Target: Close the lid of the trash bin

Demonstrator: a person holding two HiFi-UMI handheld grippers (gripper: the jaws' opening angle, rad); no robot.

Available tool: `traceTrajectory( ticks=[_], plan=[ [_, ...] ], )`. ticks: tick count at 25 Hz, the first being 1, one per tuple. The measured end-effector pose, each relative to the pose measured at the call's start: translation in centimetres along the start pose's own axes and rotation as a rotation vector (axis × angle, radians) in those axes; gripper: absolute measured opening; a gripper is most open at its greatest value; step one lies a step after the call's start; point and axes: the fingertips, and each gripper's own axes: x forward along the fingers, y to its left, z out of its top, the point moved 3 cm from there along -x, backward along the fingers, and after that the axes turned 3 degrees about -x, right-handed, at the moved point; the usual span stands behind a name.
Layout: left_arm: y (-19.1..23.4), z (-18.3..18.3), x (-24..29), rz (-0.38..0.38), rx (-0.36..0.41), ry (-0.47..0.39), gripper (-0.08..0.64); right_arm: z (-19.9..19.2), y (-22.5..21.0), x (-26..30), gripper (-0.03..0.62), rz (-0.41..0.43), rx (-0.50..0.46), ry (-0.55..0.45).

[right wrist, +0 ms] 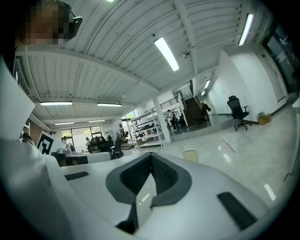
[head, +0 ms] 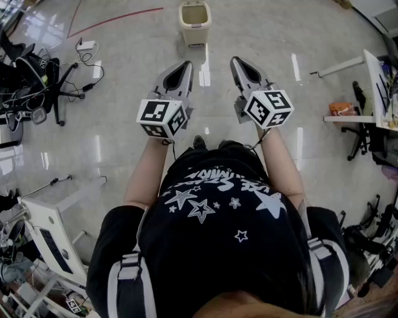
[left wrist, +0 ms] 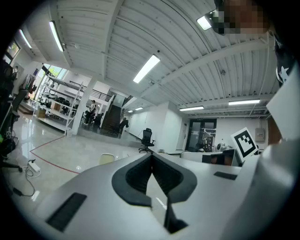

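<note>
Closed and empty, the grey left gripper [head: 185, 64] and right gripper [head: 237, 61] hang short of the seemingly open cream plastic trash bin [head: 194, 25]; lunging could topple it.

Glossy floor [head: 118, 130] bears a red line [head: 118, 18] and white power adapter [head: 86, 45]; black office chair [head: 34, 77] at left, white bench [head: 374, 74] at right.
</note>
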Motion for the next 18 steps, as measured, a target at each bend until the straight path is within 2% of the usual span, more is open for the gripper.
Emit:
traceTrajectory(
  ticks=[5, 11, 18],
  plan=[
    [1.5, -0.6, 0.4, 0.008, -0.015, 0.013, 0.011, -0.6, -0.1, 0.9, 0.002, -0.008, 0.005, 0.008],
    [2.0, -1.2, 2.3, 0.025, -0.019, 0.02, 0.012, -1.1, -2.5, 2.6, 0.001, -0.005, 0.037, 0.017],
    [4.1, 0.1, 6.6, 0.062, -0.009, 0.005, 0.011, 0.2, -5.2, 8.6, 0.002, 0.047, 0.051, 0.02]
  ],
)
